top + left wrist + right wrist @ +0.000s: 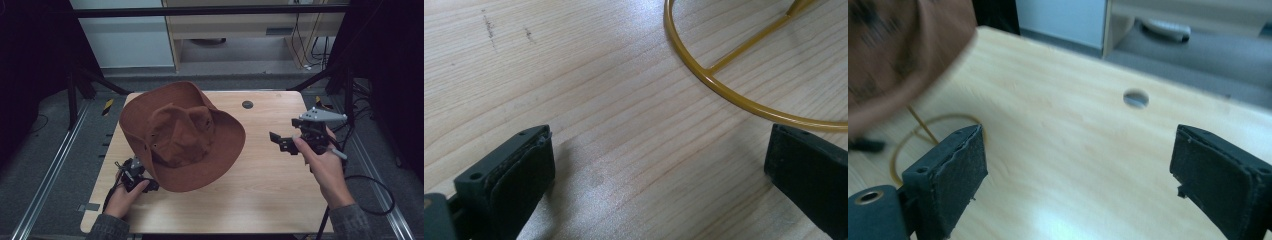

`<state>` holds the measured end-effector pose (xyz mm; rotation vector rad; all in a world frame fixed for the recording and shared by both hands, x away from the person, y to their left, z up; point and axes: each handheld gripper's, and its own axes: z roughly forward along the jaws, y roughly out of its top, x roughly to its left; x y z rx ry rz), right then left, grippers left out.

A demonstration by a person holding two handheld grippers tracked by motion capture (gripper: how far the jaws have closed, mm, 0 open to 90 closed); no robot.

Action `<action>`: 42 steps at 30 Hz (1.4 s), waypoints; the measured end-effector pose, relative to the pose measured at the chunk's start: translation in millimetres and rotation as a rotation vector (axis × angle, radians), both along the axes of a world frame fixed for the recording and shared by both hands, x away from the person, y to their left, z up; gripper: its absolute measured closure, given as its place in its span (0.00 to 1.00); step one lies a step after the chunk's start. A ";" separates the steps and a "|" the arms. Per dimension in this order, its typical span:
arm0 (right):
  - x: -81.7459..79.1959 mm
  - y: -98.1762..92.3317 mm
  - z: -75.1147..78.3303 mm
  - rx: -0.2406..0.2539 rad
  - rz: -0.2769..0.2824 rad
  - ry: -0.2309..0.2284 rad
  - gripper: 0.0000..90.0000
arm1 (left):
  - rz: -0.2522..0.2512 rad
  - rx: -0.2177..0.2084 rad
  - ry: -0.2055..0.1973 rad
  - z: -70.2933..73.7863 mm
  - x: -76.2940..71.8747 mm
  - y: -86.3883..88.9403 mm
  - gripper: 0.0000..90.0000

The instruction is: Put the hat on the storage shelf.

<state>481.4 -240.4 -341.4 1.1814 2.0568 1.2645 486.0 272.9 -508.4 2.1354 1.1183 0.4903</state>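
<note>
1. A brown hat [182, 135] sits raised above a wooden table [260, 190], seemingly on a yellow wire stand [724, 85].
2. Left gripper [134, 174], jaws apart, empty, beside the brim.
3. Right gripper [282, 141], jaws apart, empty, well clear.

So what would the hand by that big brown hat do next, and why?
Probably the left gripper would ease forward and close on the brim of the brown felt hat. Its fingers stand open and empty just above the wooden table, beside the gold wire ring stand under the hat, while the right gripper waits open, well off to the side.
</note>
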 end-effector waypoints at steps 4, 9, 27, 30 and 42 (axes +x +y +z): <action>0.1 -4.1 -31.9 -0.008 -0.011 0.037 0.09 | -0.001 -0.001 0.000 0.0 0.2 0.0 0.00; 2.0 -0.6 -60.2 -0.070 -0.022 0.074 0.08 | -0.002 -0.001 0.001 0.0 0.3 0.1 0.00; 15.2 18.8 -143.3 -0.106 -0.035 0.206 0.09 | -0.002 -0.001 0.001 0.0 0.3 0.0 0.00; 21.5 20.0 -147.4 -0.092 -0.046 0.225 0.10 | -0.002 -0.004 0.002 -0.1 0.5 -0.3 0.00; 29.8 20.8 -161.1 -0.130 -0.081 0.286 0.08 | -0.004 -0.003 0.002 -0.1 1.0 -0.3 0.00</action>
